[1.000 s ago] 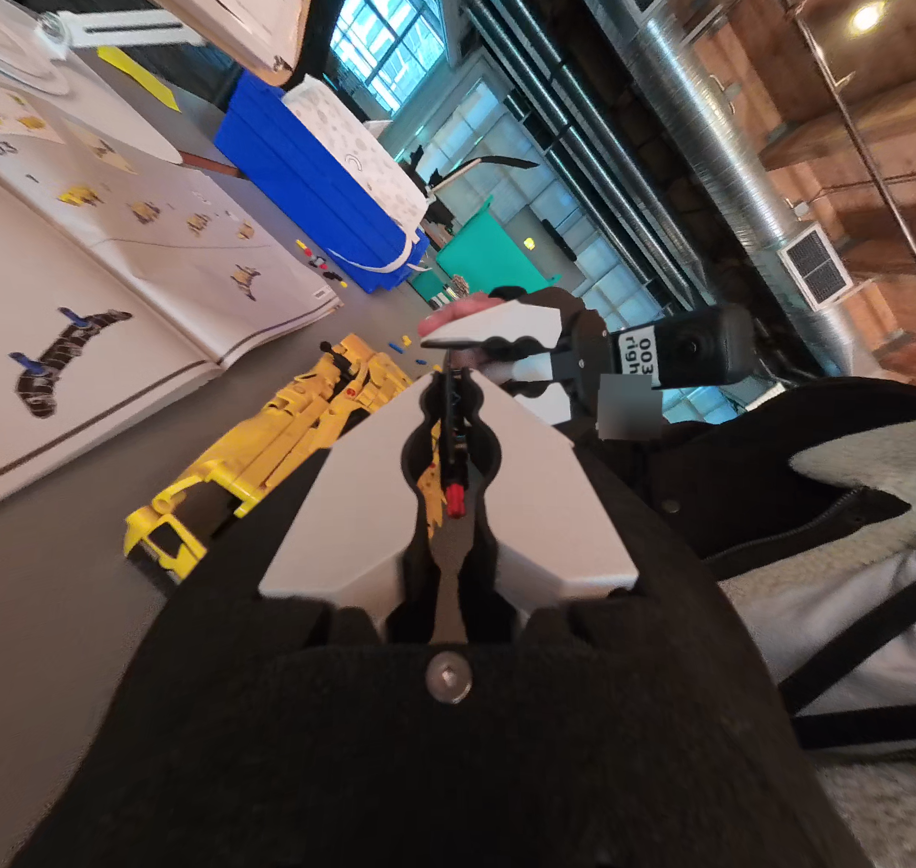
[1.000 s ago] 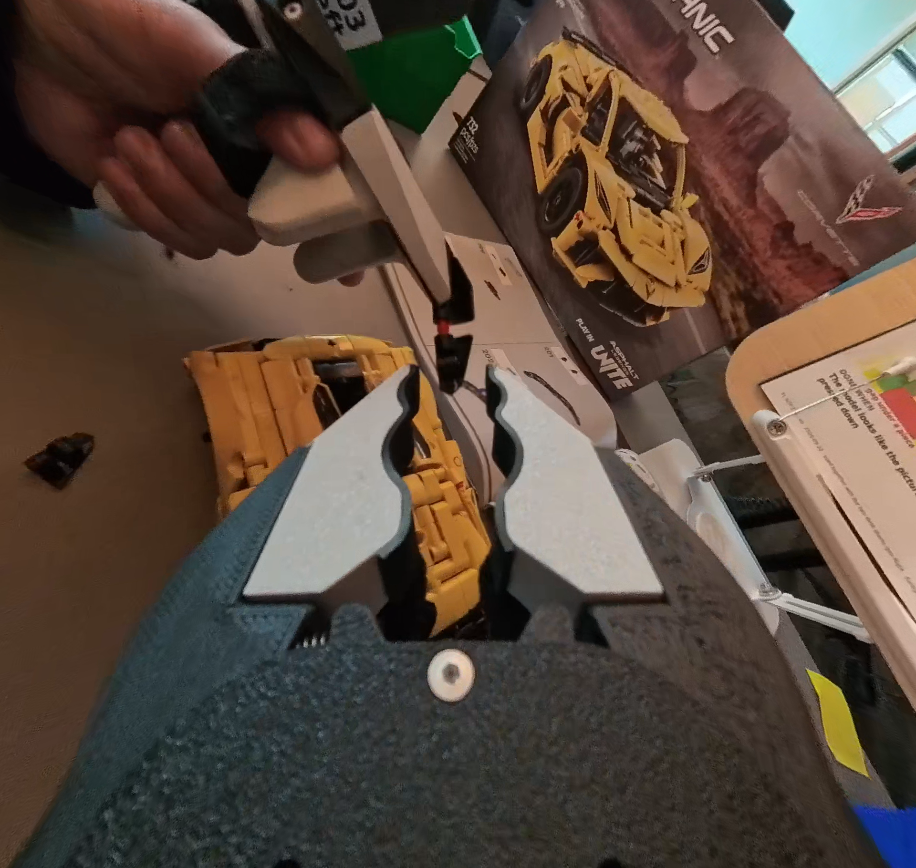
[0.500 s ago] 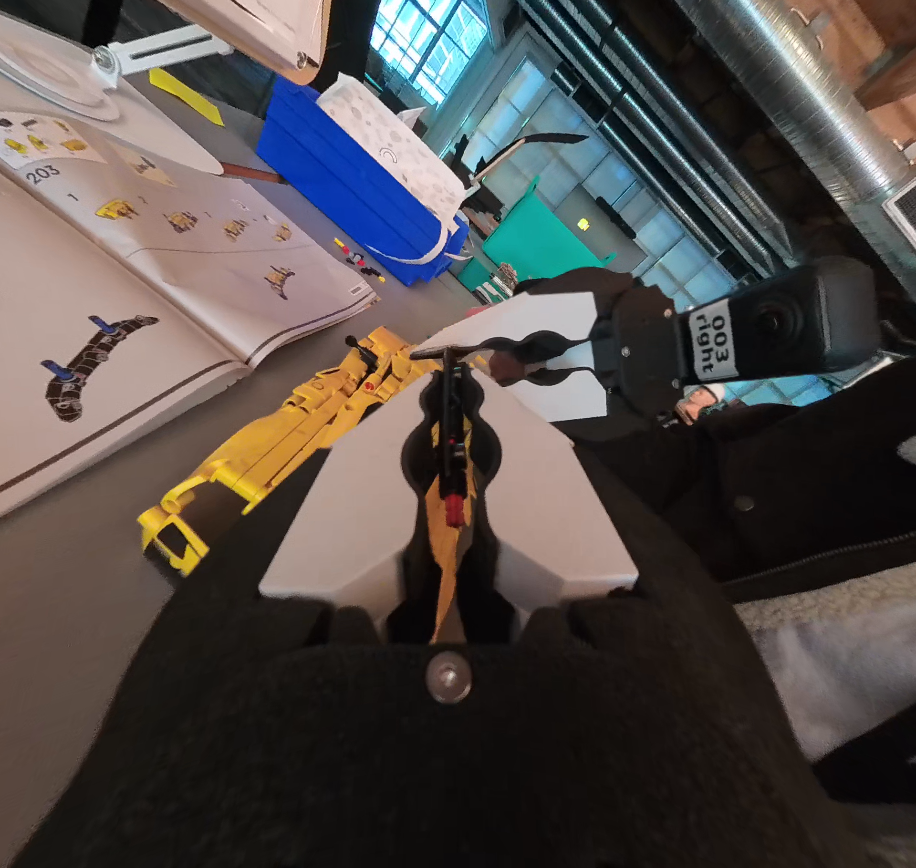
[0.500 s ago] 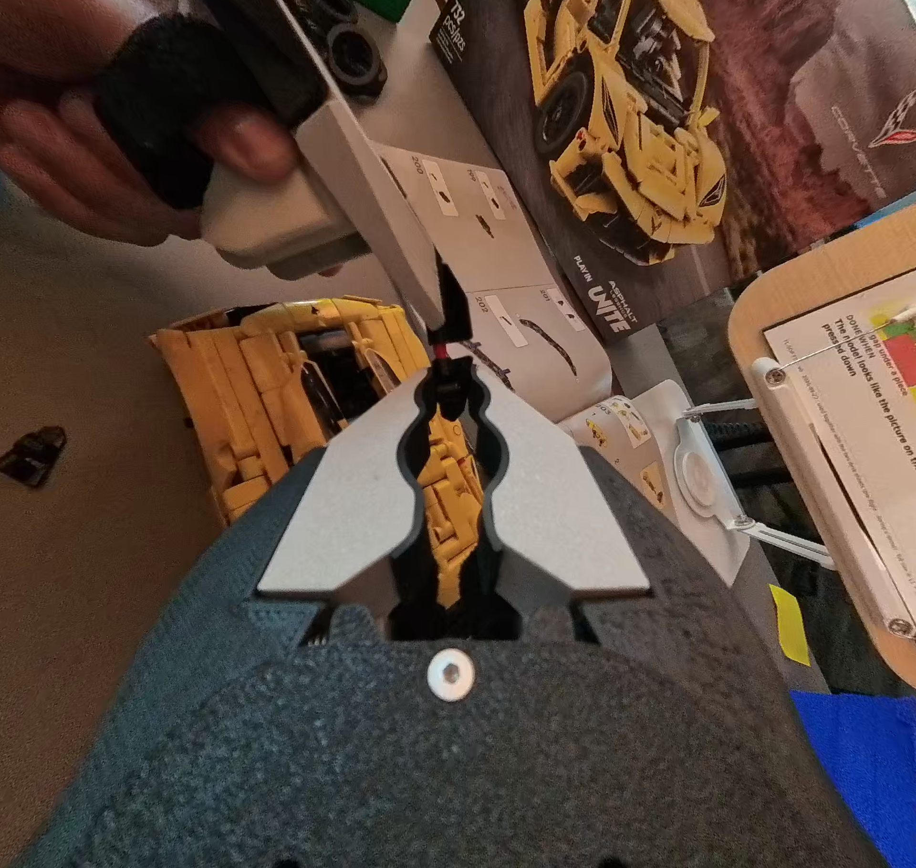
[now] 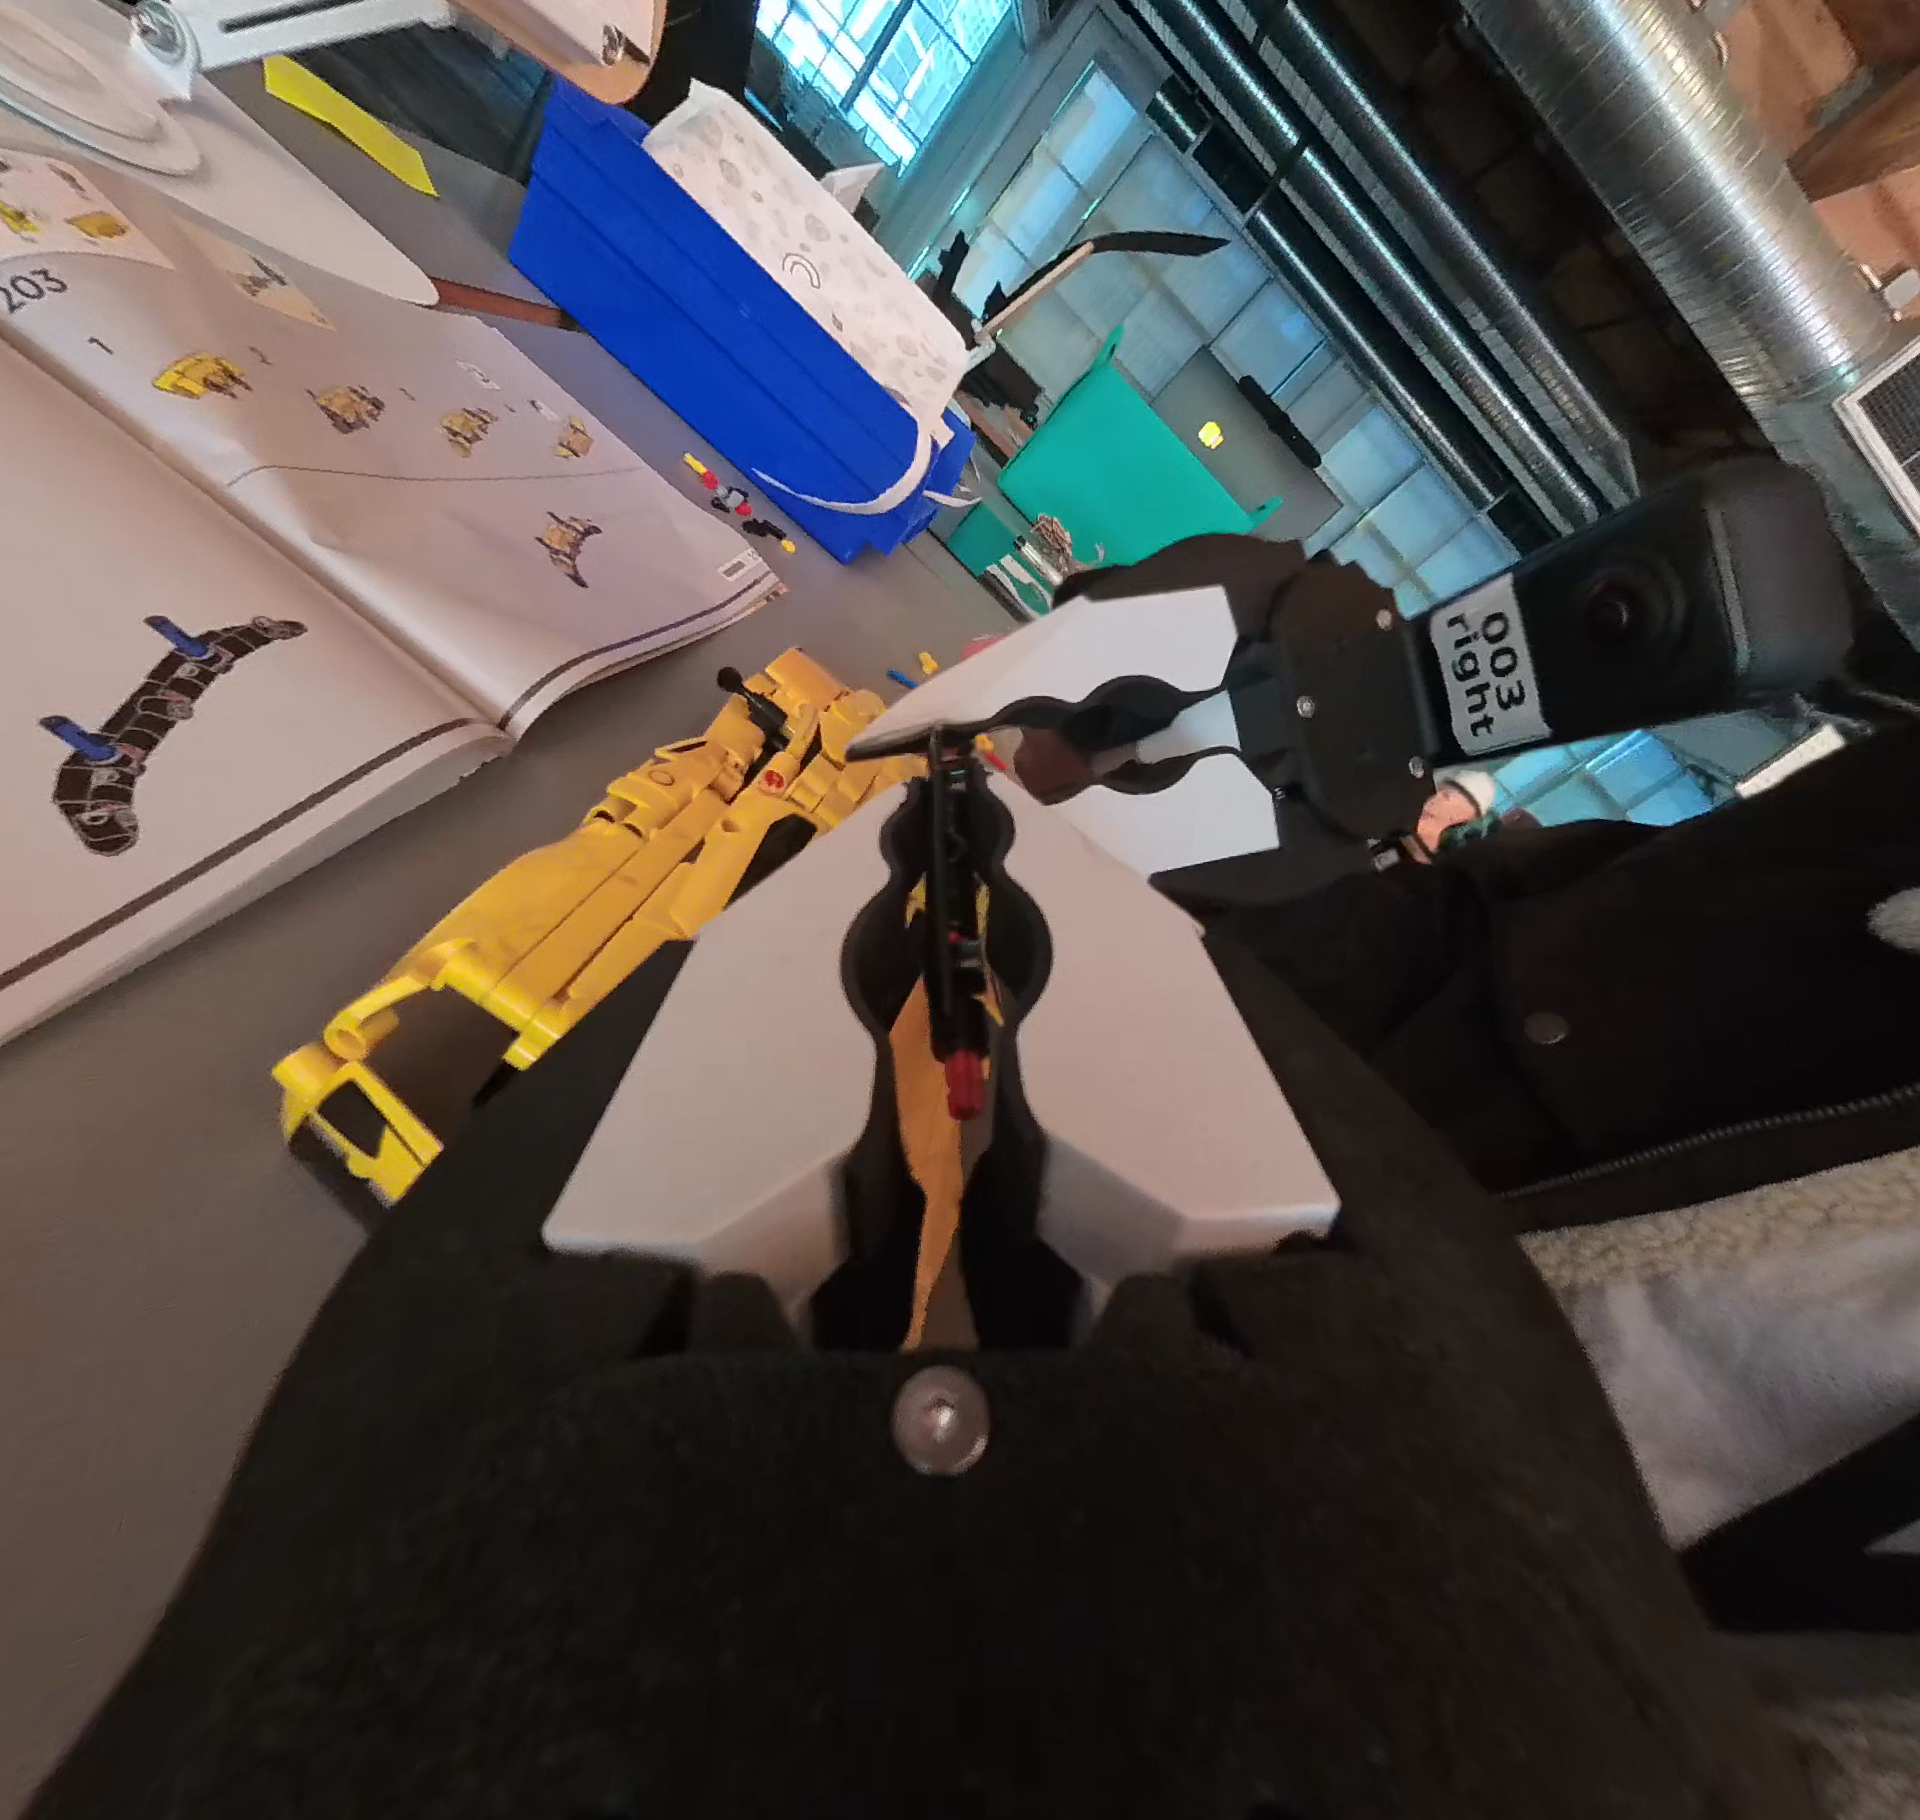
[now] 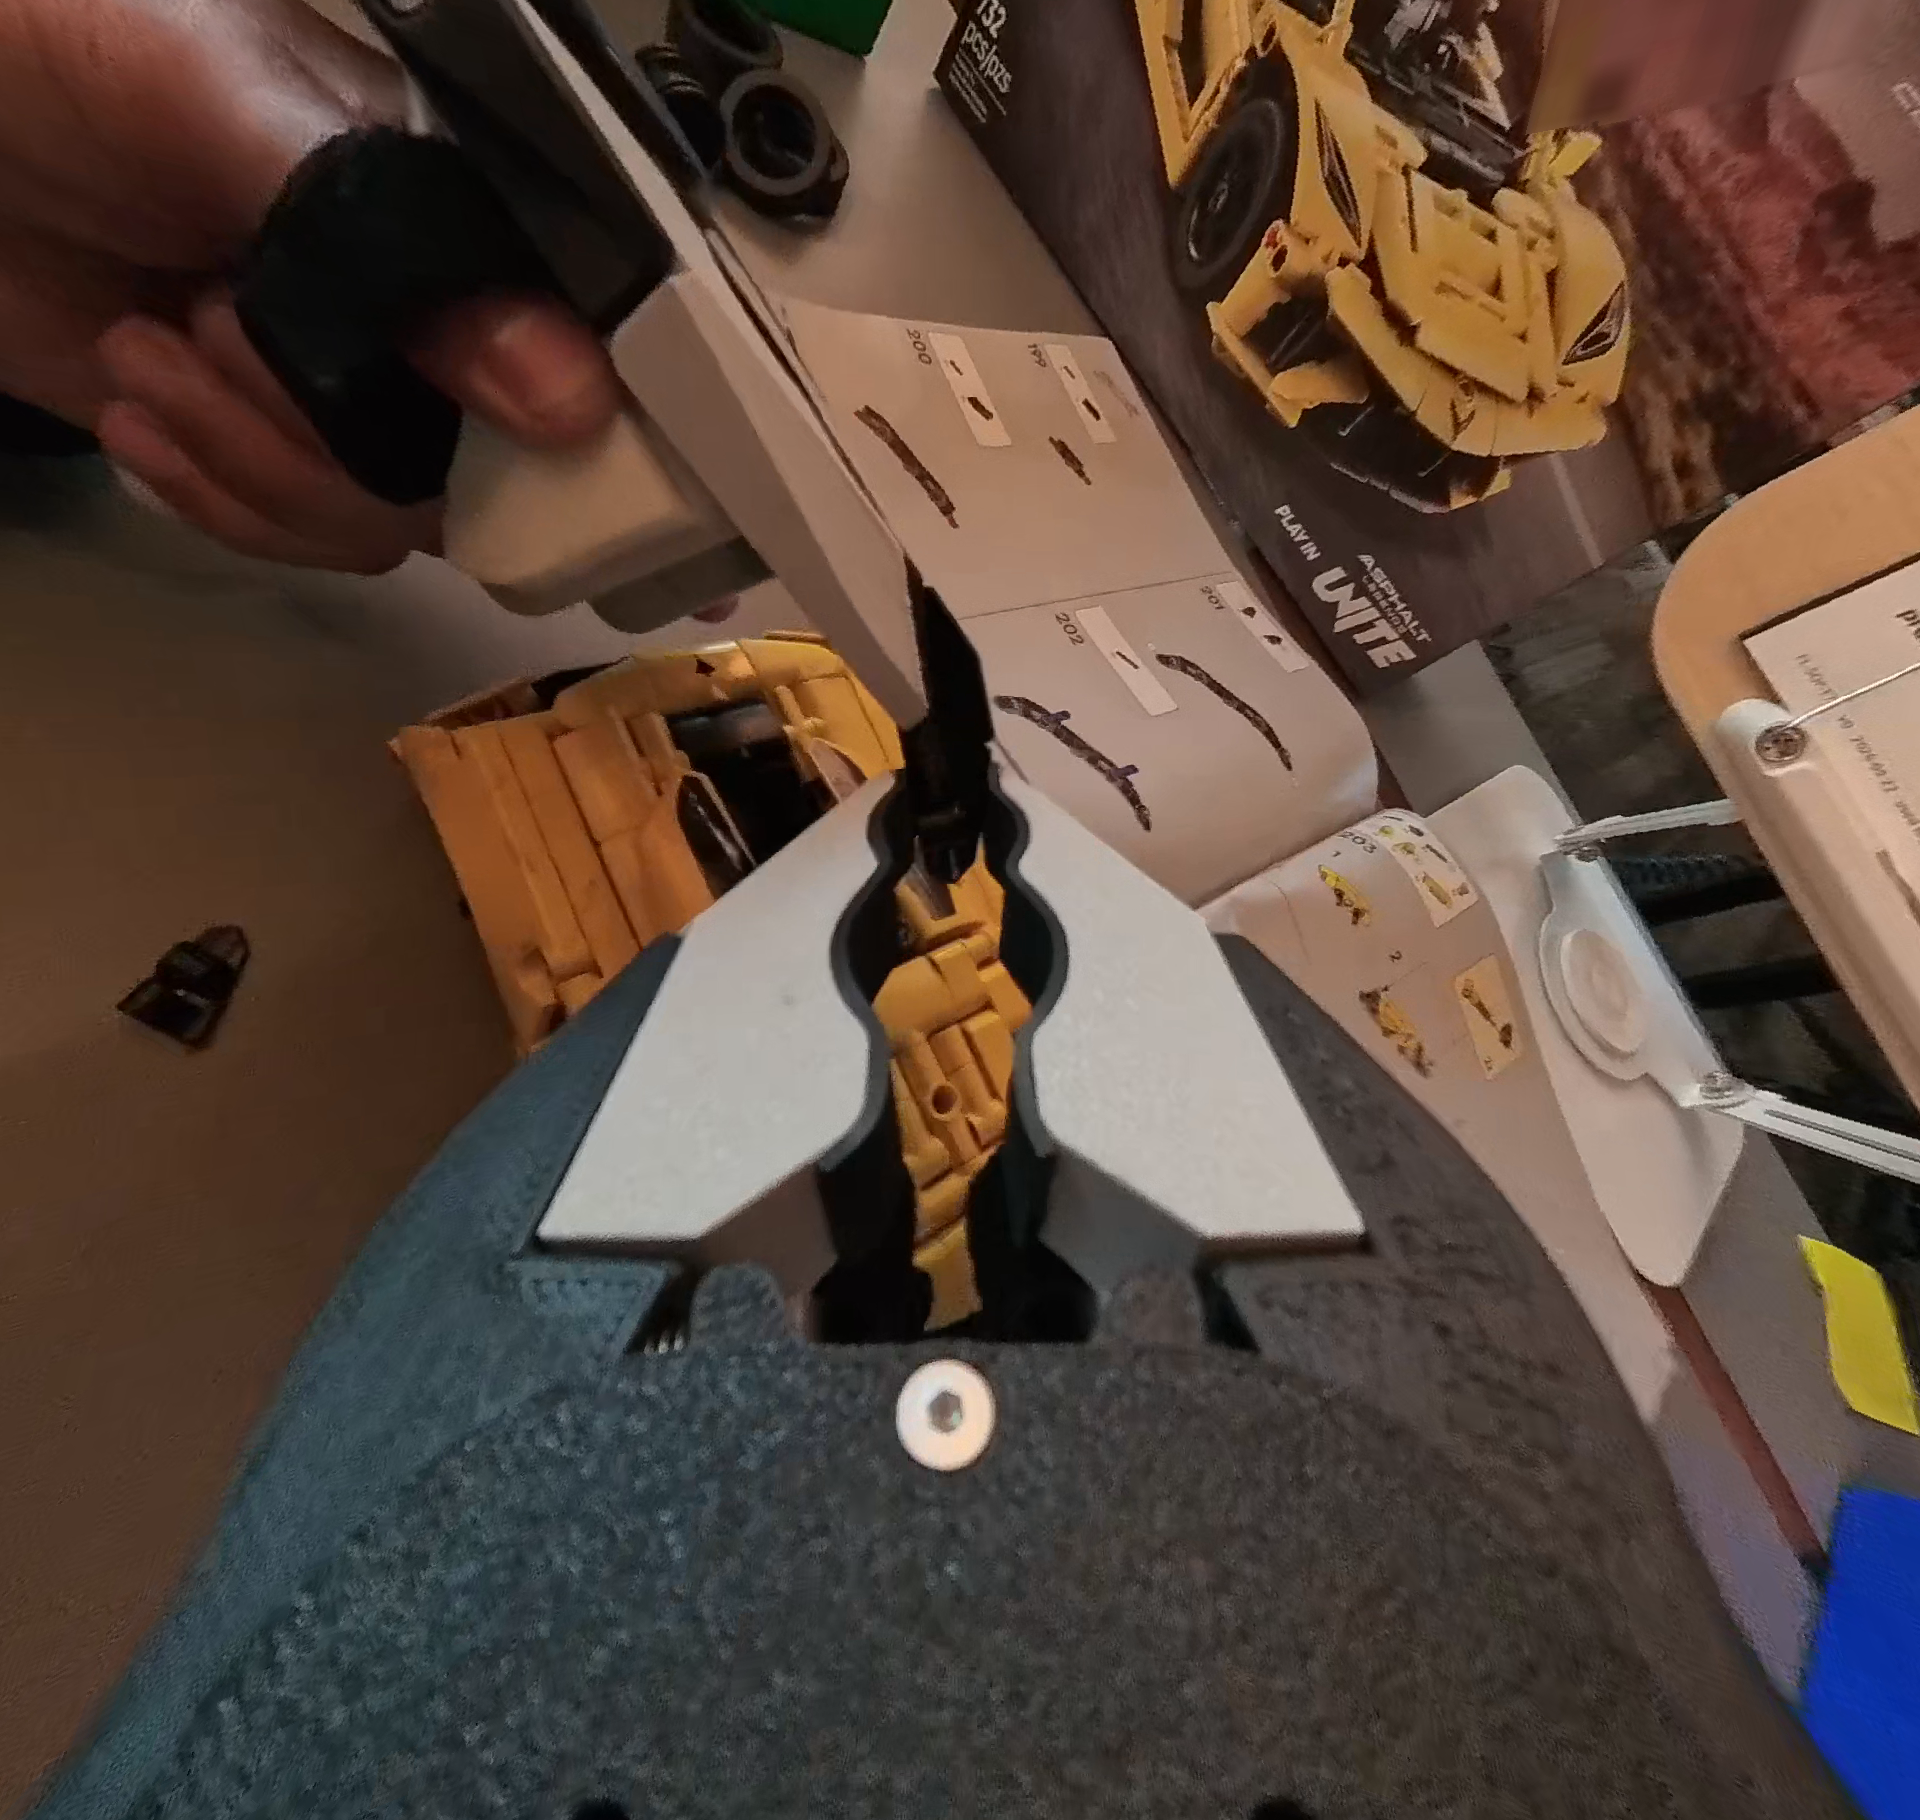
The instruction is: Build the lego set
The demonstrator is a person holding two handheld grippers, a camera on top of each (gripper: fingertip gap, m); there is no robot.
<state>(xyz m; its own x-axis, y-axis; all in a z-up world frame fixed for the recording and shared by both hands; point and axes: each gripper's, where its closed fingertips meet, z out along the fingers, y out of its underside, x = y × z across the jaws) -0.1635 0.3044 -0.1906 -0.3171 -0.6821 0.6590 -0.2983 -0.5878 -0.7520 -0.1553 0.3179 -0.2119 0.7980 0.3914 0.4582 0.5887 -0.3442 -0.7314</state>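
Observation:
My left gripper (image 5: 940, 796) is shut on a thin black lego piece (image 5: 951, 939) with a red pin at its near end, held above the table. My right gripper (image 6: 940, 796) is shut on the far end of the same black piece (image 6: 940, 762). The two grippers meet tip to tip: the right one (image 5: 914, 726) comes in from the upper right in the left wrist view, and the left one (image 6: 883, 648), held by a hand, comes from the upper left in the right wrist view. The yellow lego car (image 5: 623, 887) lies on the table below them (image 6: 582, 814).
An open instruction booklet (image 5: 312, 523) lies left of the car. The set's box (image 6: 1351, 212) stands behind it, with black tyres (image 6: 769, 129) nearby. A blue bin (image 5: 707, 316), small loose pieces (image 5: 727, 497) and a small black part (image 6: 187, 970) sit on the table. Both grippers' tips are close together, under 4 cm apart.
My right gripper was open a second ago. It moved up to the black piece in my left gripper and shut on its far end.

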